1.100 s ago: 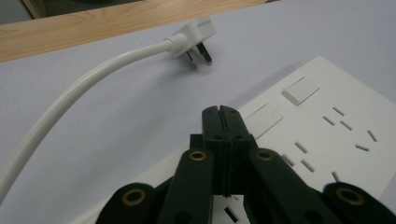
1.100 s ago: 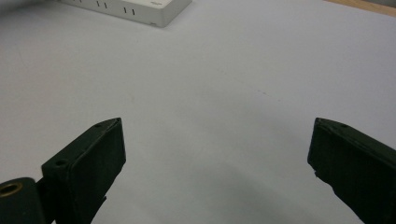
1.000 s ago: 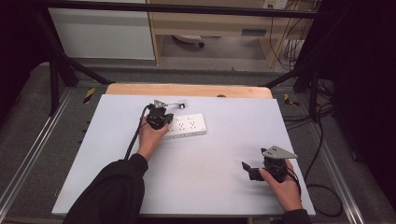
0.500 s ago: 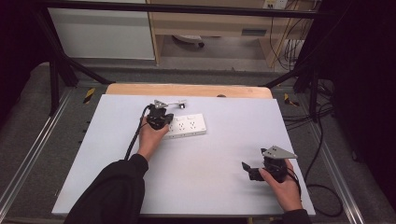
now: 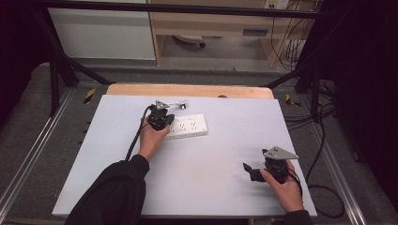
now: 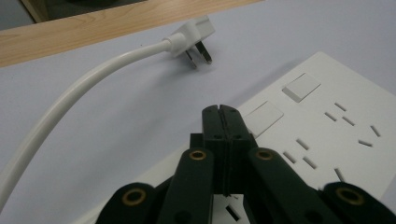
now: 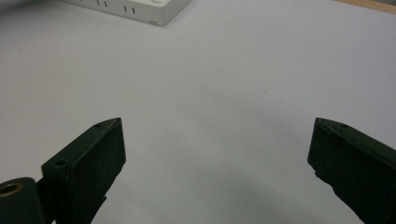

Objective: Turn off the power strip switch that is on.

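A white power strip (image 5: 190,126) lies flat on the pale table, its sockets and two switches (image 6: 327,126) facing up. Its white cable (image 6: 93,79) curves away to a white plug (image 6: 194,39) that lies loose on the table near the wooden far edge. My left gripper (image 5: 165,121) rests at the strip's left end, jaws shut with nothing between them (image 6: 219,114), tips just over the strip's edge beside a switch. My right gripper (image 5: 250,171) is low at the near right, far from the strip. Its jaws stand wide open (image 7: 217,140) over bare table, with the power strip's corner (image 7: 140,9) ahead.
A pale blue-grey table top (image 5: 211,187) with a wooden strip (image 5: 187,90) along its far edge. A black cable (image 5: 133,143) trails from the left gripper along the sleeve. Dark frame bars and floor cables (image 5: 324,187) surround the table.
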